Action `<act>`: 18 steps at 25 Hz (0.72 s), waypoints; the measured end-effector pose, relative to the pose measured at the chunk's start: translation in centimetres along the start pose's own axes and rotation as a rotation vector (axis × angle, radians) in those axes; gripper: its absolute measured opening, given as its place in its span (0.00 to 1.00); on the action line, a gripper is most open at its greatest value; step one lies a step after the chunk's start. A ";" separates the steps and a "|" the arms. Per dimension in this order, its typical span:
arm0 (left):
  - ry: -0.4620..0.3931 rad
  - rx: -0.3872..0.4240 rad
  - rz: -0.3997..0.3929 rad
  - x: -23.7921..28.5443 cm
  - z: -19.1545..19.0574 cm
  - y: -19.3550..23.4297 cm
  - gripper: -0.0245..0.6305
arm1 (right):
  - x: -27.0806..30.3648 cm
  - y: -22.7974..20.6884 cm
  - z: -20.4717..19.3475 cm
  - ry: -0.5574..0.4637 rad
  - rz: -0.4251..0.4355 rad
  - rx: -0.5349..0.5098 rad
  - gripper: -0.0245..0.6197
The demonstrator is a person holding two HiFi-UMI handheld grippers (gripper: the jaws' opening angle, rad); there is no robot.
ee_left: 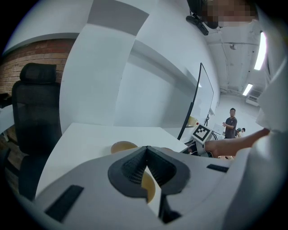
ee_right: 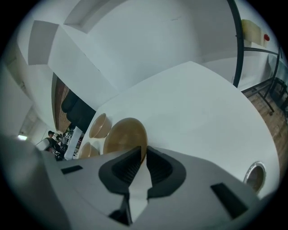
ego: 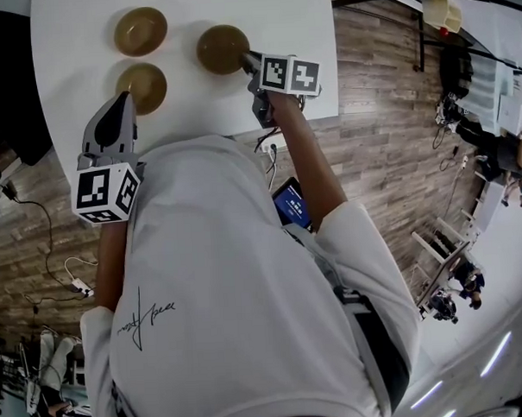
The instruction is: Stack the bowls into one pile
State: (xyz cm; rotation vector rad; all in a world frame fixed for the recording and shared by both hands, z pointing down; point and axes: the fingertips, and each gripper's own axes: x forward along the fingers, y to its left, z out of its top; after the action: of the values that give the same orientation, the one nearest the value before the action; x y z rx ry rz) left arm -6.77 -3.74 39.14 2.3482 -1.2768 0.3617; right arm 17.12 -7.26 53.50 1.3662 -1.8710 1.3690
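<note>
gripping the right bowl [ego: 221,48] by its near rim, your right gripper [ee_right: 144,149] has both jaws clamped on that rim, the thin edge caught between the pads; the right gripper view shows this clearly. that bowl is over the right part of the white table [ego: 72,30], apart from the other two; can't tell if it rests flat or is tipped up off the top. the far bowl [ego: 140,31] sits upright at the back left. the near bowl [ego: 141,86] sits just in front of it, close but not touching. all three are brown and none is stacked in another yet. your left gripper [ego: 126,97] hovers at the table's near edge on the left, tips pointing at the near bowl and just beside its near rim; can't tell if they touch it. in the left gripper view its jaws are pressed together at the tips with nothing between them, and the near bowl shows past them. a black chair [ee_left: 36,112] stands left of the table. wood floor [ego: 386,111] lies around it. a person [ee_left: 231,122] stands far off in the background of the left gripper view.
</note>
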 end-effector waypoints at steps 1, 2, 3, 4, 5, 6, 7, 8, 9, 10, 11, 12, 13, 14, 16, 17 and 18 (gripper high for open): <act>-0.008 -0.004 0.001 -0.1 0.1 0.0 0.05 | 0.0 0.1 0.0 0.003 0.004 -0.001 0.10; -0.012 -0.008 0.002 -0.1 0.2 0.1 0.05 | 0.0 0.1 0.0 0.005 0.003 -0.005 0.09; -0.011 -0.012 0.003 -0.2 0.2 0.1 0.05 | -0.1 0.2 -0.1 0.006 0.000 -0.008 0.07; -0.009 -0.017 0.003 -0.2 0.1 0.2 0.05 | 0.0 0.2 -0.1 0.008 -0.001 -0.010 0.07; -0.007 -0.022 0.003 -0.2 0.0 0.2 0.05 | 0.0 0.3 -0.1 0.009 0.000 -0.010 0.07; -0.007 -0.026 0.002 -0.2 0.0 0.2 0.05 | 0.0 0.3 -0.1 0.010 0.002 -0.012 0.07; -0.009 -0.031 0.000 -0.1 0.0 0.2 0.05 | 0.0 0.3 -0.1 0.012 0.004 -0.015 0.07; -0.012 -0.037 -0.001 -0.1 0.0 0.2 0.05 | 0.0 0.3 -0.1 0.014 0.006 -0.018 0.07; -0.013 -0.042 -0.002 -0.1 -0.1 0.2 0.05 | 0.0 0.3 -0.2 0.016 0.008 -0.020 0.07; -0.013 -0.046 -0.002 -0.1 -0.1 0.3 0.05 | 0.0 0.3 -0.2 0.017 0.010 -0.019 0.06; -0.013 -0.049 -0.002 -0.1 -0.1 0.3 0.05 | 0.0 0.4 -0.3 0.017 0.013 -0.014 0.06; -0.012 -0.051 -0.002 -0.1 -0.2 0.3 0.05 | 0.0 0.4 -0.3 0.017 0.016 -0.008 0.06; -0.012 -0.052 -0.002 -0.1 -0.1 0.4 0.05 | 0.0 0.4 -0.4 0.018 0.019 -0.003 0.06; -0.013 -0.053 -0.002 -0.2 -0.1 0.4 0.05 | -0.1 0.5 -0.5 0.018 0.021 0.000 0.06; -0.014 -0.057 -0.004 -0.2 -0.1 0.4 0.05 | -0.1 0.5 -0.6 0.019 0.022 0.000 0.06; -0.014 -0.059 -0.005 -0.2 -0.2 0.5 0.05 | -0.2 0.5 -0.6 0.018 0.022 0.001 0.06; -0.013 -0.061 -0.005 -0.2 -0.2 0.5 0.05 | -0.2 0.5 -0.6 0.018 0.023 0.004 0.06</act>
State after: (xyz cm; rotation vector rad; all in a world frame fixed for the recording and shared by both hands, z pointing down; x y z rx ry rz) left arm -7.30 -3.71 39.36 2.3058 -1.2701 0.3021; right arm 16.68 -6.65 53.40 1.3341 -1.8792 1.3922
